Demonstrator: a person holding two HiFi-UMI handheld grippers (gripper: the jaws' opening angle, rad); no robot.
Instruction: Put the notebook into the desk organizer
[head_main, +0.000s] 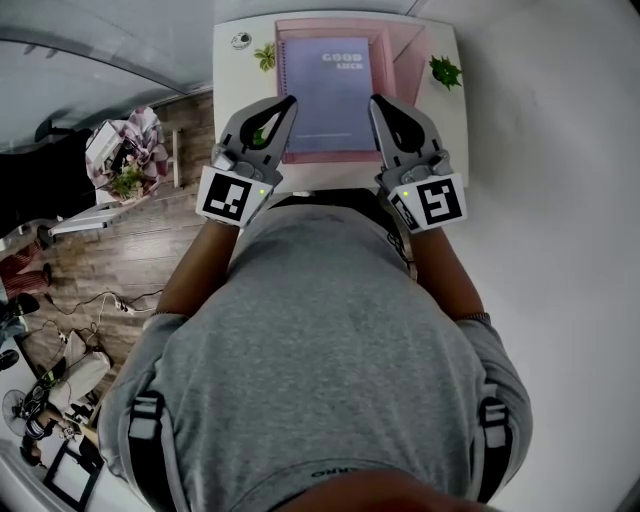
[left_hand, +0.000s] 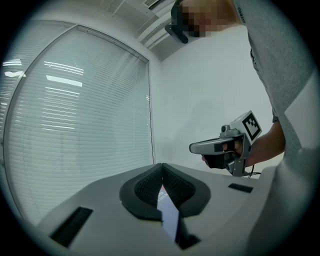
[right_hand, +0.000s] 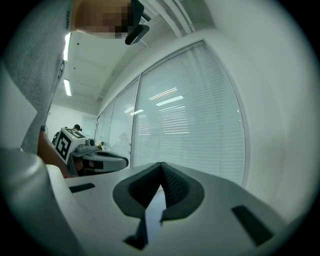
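The notebook (head_main: 325, 95) lies flat inside the pink organizer (head_main: 405, 70). The left gripper (head_main: 285, 108) and right gripper (head_main: 380, 108) are both closed and empty, flanking its near edge. Placement looks complete: withdraw them straight back, clear of the rim.

Upper centre of my head view: a white desk (head_main: 228, 70). Left of frame: wood-plank floor (head_main: 130, 260) with loose cables (head_main: 112, 302) lying on it. My left gripper view shows slatted window blinds (left_hand: 75, 125) filling the left half and a plain white wall (left_hand: 200, 90) right of centre. Ceiling strip lights (right_hand: 66, 87) are lit at the upper left of my right gripper view.
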